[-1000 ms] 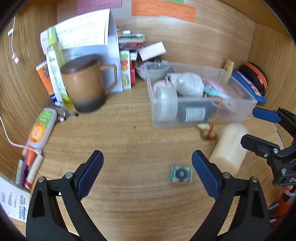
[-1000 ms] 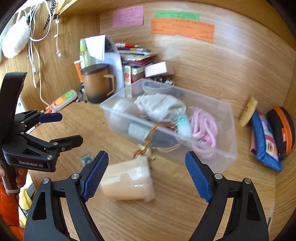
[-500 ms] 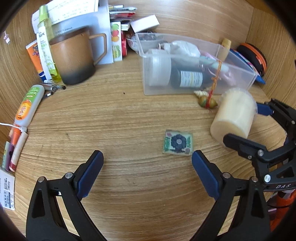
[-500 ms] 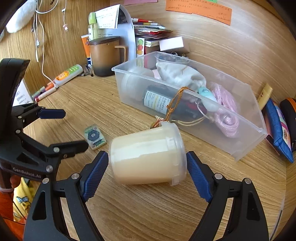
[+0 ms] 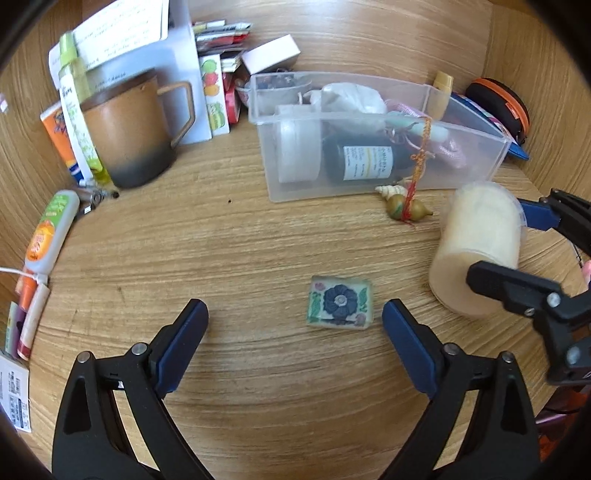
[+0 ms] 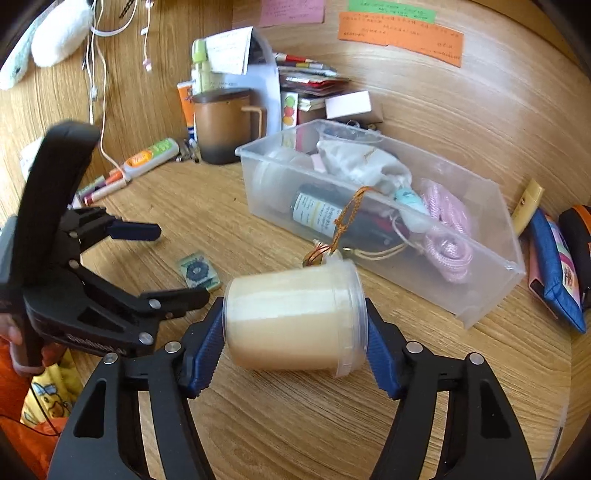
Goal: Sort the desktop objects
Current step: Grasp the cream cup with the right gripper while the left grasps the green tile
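Wooden table [image 5: 258, 236] fills my view. My right hand-held gripper [image 6: 295, 338] clamps the cream jar [image 6: 295, 317], hiding its ends; my left hand-held gripper [image 5: 295, 319] gapes over the flower tile [image 5: 339, 301], untouched.

Light wood-grain desk [image 5: 258, 240], lit evenly and brightly. Boxed in by matching wood panels: back wall [image 6: 461, 110] behind, side panels left and right. Stuck on the back wall: pink note [image 6: 291, 11], green note [image 6: 391, 14], long orange note [image 6: 400, 37], all with handwriting too small to read. Hanging down the left panel: white cables [image 6: 98, 74]. Beside them, a fluffy white thing [image 6: 59, 33], unclear what.
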Motion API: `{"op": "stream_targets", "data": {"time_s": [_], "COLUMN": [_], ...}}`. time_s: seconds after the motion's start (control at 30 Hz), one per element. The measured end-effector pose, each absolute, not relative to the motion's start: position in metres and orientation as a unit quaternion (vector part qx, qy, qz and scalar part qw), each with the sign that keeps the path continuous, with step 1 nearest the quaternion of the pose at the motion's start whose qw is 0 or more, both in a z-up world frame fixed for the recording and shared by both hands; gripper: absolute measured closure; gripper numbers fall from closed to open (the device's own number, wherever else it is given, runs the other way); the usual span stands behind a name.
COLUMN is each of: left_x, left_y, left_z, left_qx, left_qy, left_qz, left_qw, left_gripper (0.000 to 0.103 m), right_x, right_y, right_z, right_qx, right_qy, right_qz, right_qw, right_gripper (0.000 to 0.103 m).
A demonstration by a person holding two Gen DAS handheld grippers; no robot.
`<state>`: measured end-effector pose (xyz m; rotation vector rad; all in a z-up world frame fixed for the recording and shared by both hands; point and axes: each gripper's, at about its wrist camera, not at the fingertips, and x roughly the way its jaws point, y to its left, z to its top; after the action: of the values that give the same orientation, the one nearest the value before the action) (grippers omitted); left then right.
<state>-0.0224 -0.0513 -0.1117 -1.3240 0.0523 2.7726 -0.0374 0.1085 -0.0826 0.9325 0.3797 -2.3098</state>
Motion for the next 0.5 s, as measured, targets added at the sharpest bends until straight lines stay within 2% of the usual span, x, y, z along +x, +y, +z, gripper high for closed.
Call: {"op": "stream_targets", "data": {"time_s": [0.13, 0.27, 0.4, 0.5], "left_x": [-0.026, -0.026, -0.025, -0.025], "left_y": [-0.046, -0.044, -0.042, -0.043], "left_z": [-0.112, -0.112, -0.111, -0.11], "left_qx": [-0.434, -0.43, -0.429, -0.426], "left_qy": [0.027, 0.033, 0.032, 0.028], "left_qz": [0.899, 0.901, 0.901, 0.903], "left_qw": [0.045, 0.049, 0.055, 0.048], "left_gripper": [0.039, 0.052, 0.069, 0.07], "right_x": [-0.037, -0.035, -0.036, -0.036], "right_y": [0.115, 0.117, 0.122, 0.126], "right_z": [-0.076, -0.075, -0.072, -0.067], "right_qx": [0.353, 0.35, 0.346, 0.34], "right_qy": [0.131, 0.139, 0.132, 0.129], "right_qz": [-0.872, -0.875, -0.878, -0.882], "right_qw": [0.313, 0.305, 0.303, 0.299], "right_gripper": [0.039, 0.039, 0.039, 0.039]}}
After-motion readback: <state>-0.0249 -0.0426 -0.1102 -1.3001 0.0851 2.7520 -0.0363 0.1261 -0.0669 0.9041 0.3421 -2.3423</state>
